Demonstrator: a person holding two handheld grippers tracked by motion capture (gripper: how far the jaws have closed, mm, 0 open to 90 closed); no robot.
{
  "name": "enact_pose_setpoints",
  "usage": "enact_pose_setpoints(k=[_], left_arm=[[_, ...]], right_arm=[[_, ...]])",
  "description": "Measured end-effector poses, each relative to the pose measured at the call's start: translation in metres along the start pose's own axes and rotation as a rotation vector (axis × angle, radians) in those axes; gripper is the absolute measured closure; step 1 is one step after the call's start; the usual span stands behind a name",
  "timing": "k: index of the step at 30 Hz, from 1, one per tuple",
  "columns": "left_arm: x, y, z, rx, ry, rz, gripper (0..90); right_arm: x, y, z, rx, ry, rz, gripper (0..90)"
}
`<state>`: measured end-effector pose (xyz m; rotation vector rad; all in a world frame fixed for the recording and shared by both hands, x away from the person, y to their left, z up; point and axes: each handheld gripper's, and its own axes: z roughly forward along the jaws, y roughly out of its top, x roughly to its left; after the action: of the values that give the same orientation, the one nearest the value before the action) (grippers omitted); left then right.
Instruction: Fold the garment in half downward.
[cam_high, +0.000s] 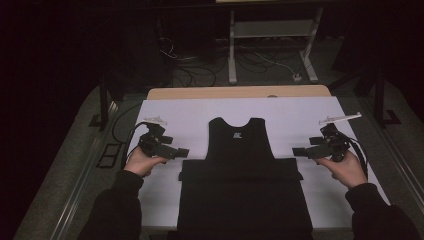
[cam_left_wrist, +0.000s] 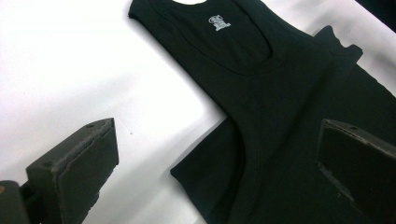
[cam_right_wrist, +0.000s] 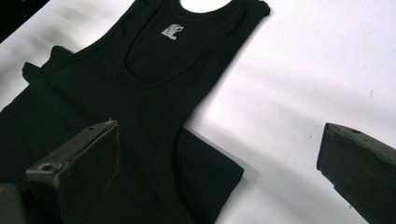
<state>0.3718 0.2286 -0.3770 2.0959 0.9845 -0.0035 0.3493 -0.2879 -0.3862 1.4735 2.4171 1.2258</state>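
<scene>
Item: black tank top (cam_high: 241, 150) — lay flat at desk (cam_high: 170, 112) centre, folded panel across its middle. Left hand-held gripper (cam_high: 183, 152) at 9 o'clock, right hand-held gripper (cam_high: 297, 151) at 3 o'clock — both released, empty, likely flanking it for the next fold.

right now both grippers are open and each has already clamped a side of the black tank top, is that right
Not quite. Both the left gripper and the right gripper are open, but neither has clamped the black tank top. The high view shows each held off to its side of the garment, over the white table cover, jaws holding nothing.
</scene>
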Motion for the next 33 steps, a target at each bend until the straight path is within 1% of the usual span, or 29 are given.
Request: enact_pose_setpoints(k=[4,8,9,11,16,20,21,25,28,31,33], left_arm=[[0.001,0.004,-0.001,0.008,0.003,0.010,0.0],[0.002,0.009,0.000,0.013,0.002,0.011,0.0],[0.002,0.011,0.000,0.021,0.003,0.021,0.0],[0.003,0.015,0.000,0.016,-0.003,0.023,0.0],[0.005,0.024,0.002,0.029,0.000,0.039,0.0],[0.005,0.030,0.003,0.033,0.002,0.044,0.0],[0.006,0.031,0.003,0.035,0.002,0.047,0.0],[0.007,0.035,0.003,0.034,0.002,0.046,0.0],[0.009,0.037,0.004,0.028,-0.006,0.042,0.0],[0.011,0.040,0.004,0.027,-0.004,0.041,0.0],[0.013,0.042,0.004,0.018,-0.020,0.023,0.0]], right_arm=[[-0.001,0.005,0.000,0.002,-0.002,-0.005,0.0],[-0.001,0.011,-0.001,-0.001,-0.002,-0.010,0.0],[-0.001,0.012,-0.001,0.000,-0.003,-0.014,0.0],[-0.001,0.015,-0.001,0.003,-0.001,-0.016,0.0],[-0.002,0.021,0.000,0.001,-0.003,-0.019,0.0],[-0.003,0.025,0.002,0.003,-0.003,-0.016,0.0],[-0.004,0.026,0.003,-0.002,-0.003,-0.023,0.0],[-0.005,0.029,0.004,0.000,0.010,-0.013,0.0],[-0.005,0.032,0.006,-0.004,0.010,-0.020,0.0],[-0.006,0.035,0.007,-0.002,0.011,-0.020,0.0],[-0.006,0.038,0.009,-0.001,0.011,-0.020,0.0]])
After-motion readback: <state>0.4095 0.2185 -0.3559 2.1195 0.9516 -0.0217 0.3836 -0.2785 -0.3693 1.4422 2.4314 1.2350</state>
